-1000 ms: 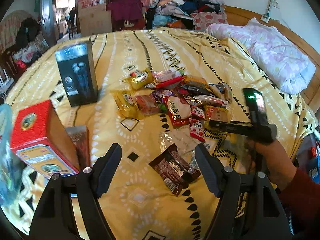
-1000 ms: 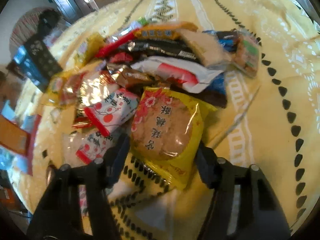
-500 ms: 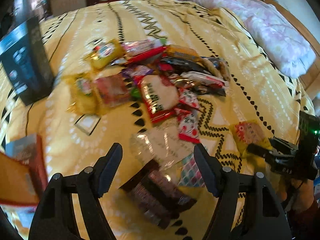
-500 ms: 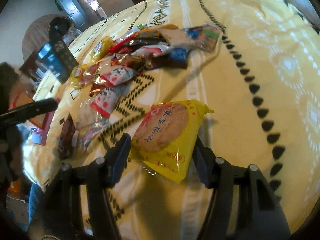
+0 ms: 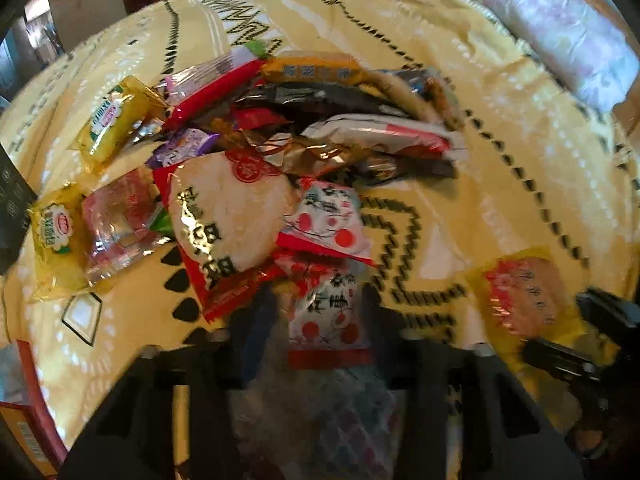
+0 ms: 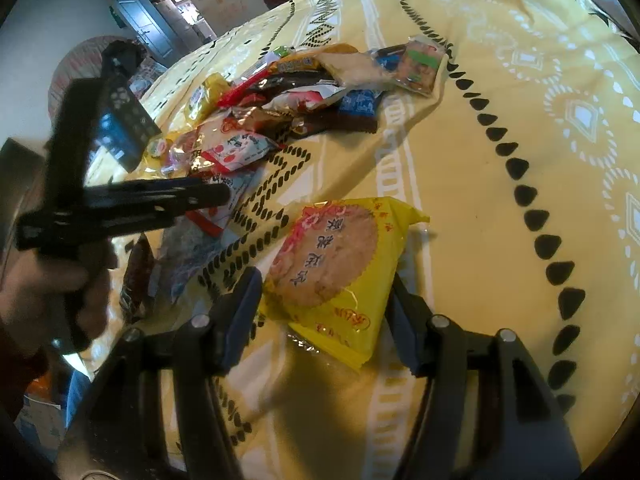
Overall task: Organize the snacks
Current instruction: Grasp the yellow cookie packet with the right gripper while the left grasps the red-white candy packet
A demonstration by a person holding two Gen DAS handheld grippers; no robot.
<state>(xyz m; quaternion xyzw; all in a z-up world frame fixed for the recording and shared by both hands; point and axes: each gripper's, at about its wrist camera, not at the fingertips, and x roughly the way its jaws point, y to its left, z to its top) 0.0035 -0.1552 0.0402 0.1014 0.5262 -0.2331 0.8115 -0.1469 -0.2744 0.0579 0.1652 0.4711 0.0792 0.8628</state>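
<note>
A yellow patterned bedspread [image 6: 500,128] fills both views, a snack pile [image 5: 304,140] at upper centre. The right gripper [image 6: 324,300] clamps a yellow cookie packet [image 6: 340,264], lower centre; the left gripper [image 5: 320,316], jaws just closing, pinches a red-dotted white packet [image 5: 328,312].

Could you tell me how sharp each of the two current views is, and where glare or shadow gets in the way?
Left wrist view: motion-blurred throughout, worst at the left gripper and the white-and-red packet between its jaws; glare on the rice-cracker wrapper. Right wrist view: mostly sharp; the yellow packet reads clearly, small glints on its foil; the right gripper shades the bedspread below it.
</note>
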